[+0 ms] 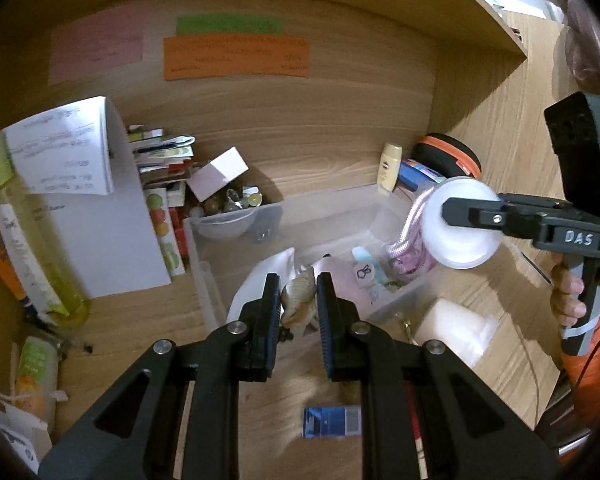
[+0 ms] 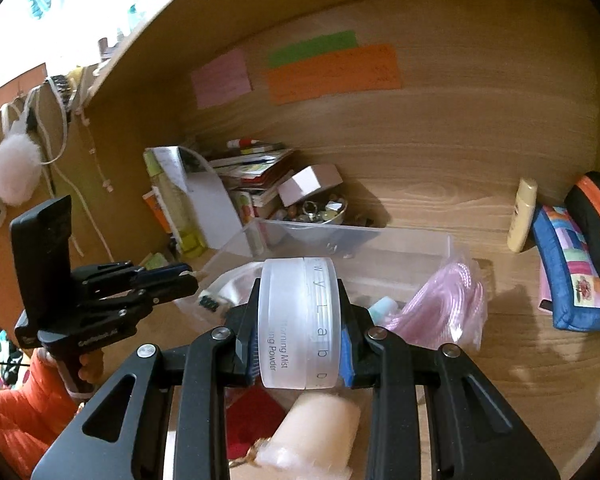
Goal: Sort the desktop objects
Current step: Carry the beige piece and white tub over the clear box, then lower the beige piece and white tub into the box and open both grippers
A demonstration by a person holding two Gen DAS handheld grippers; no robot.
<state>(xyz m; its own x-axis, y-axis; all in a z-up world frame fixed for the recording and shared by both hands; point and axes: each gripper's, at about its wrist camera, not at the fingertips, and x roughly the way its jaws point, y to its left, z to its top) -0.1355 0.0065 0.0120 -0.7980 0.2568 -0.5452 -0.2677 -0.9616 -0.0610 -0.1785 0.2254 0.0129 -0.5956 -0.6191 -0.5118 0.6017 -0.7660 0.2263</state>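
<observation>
- My left gripper (image 1: 298, 294) has its fingers narrow, clamped on a small striped shell (image 1: 299, 294); the shell sits between the pads, above the near edge of the clear bin (image 1: 204, 256).
- My right gripper (image 2: 300, 320) holds a frosted round jar (image 2: 300, 320) on its edge, one pad on each flat face; the print on its side reads "Powder".
- In the left view the jar (image 1: 462, 222) hangs over the right end of the bin, with the right gripper (image 1: 466, 210) reaching in from the right and a hand (image 1: 568, 292) on its grip.
- In the right view the left gripper (image 2: 192, 280) is at the left, its tips over the bin's (image 2: 380, 240) near left corner.
- Inside the bin lie a white pouch (image 1: 260, 284), a pink item (image 1: 356, 280) and a bag of pink cord (image 2: 444, 304) at the right end.
- Behind the bin, against the far wall, a bowl of trinkets (image 2: 320, 210) with a small pink box (image 2: 312, 184) leaning over it, beside a stack of books (image 2: 256, 168).
- Far right: a cream bottle (image 2: 522, 214) stands upright, next to a patchwork pouch (image 2: 572, 280).
- On the desk near me, a blue card (image 1: 332, 422) lies flat below the left gripper, and a cream candle (image 2: 316, 432) lies below the right one.
- Pink, green and orange notes (image 1: 236, 58) are stuck on the back wall.
</observation>
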